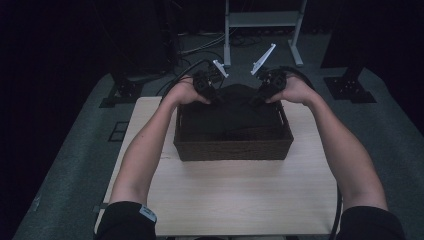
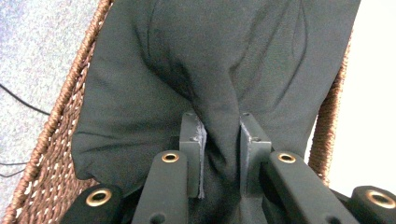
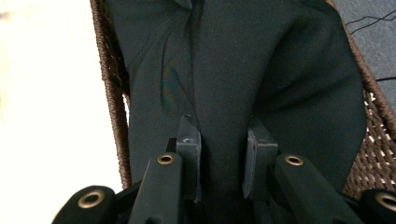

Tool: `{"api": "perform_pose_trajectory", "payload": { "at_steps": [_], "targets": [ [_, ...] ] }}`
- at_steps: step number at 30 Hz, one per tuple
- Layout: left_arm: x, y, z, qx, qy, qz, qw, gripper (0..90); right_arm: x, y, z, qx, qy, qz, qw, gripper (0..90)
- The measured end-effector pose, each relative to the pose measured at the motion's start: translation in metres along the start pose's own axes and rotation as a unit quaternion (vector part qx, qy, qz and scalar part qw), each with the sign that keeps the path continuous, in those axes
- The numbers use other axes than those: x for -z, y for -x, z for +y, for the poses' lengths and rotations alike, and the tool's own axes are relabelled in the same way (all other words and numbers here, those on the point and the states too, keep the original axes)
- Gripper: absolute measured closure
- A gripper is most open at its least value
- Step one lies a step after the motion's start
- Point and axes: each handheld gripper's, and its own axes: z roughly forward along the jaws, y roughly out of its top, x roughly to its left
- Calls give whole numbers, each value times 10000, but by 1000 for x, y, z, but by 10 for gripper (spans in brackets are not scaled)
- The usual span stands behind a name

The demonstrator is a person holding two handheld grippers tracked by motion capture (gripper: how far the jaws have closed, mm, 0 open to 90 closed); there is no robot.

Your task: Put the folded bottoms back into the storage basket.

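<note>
With the left gripper (image 2: 222, 140) and right gripper (image 3: 223, 144) each pinching a fold of the dark cloth (image 1: 235, 107) at the wicker basket's (image 1: 232, 149) 12 o'clock rim, uneven lifting could snag it or drag the basket

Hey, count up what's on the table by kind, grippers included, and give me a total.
Brown woven wicker basket: 1
Dark grey-black cloth lying in the basket: 1
Hand-held two-jaw grippers, each pinching a fold of the cloth: 2 (left gripper, right gripper)
Total: 4
</note>
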Motion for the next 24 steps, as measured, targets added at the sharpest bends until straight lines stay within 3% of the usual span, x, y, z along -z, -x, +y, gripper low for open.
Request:
{"api": "perform_pose_trajectory", "payload": {
  "at_steps": [16,24],
  "targets": [
    [-13,0,-5,3,4,18,10000,768,-15,5,-13,-142,-38,10,9999,713],
    [-29,-2,-12,115,-121,-139,9998,801,-24,6,-15,-165,-99,71,9998,716]
  ]
}}
